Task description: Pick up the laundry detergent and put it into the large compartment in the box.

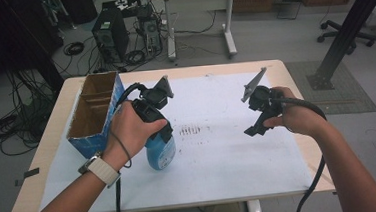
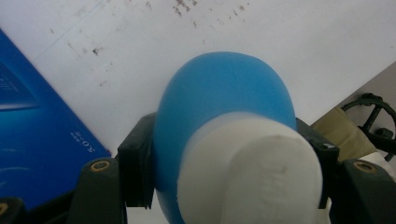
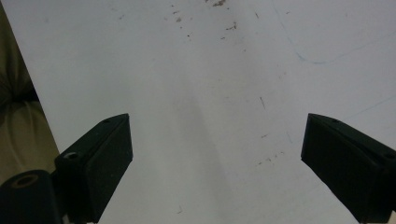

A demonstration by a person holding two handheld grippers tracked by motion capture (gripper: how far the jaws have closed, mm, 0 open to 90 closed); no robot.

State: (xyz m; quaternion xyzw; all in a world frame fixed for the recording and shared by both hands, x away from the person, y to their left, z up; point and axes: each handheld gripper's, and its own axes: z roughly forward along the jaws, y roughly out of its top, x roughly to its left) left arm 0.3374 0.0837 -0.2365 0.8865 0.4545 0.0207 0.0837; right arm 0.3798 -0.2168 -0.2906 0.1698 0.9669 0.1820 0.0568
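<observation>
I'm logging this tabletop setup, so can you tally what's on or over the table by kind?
Blue bottle with white cap: 1
Open blue cardboard box: 1
White sheet on the table: 1
Handheld grippers: 2, left gripper shut on the bottle, right gripper open
Total: 5

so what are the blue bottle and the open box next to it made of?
Blue bottle: looks like matte, slightly translucent plastic, smooth and seamless, with an opaque white plastic cap. Open box: likely cardboard, brown raw inside with dividers, glossy blue printed skin outside.
</observation>
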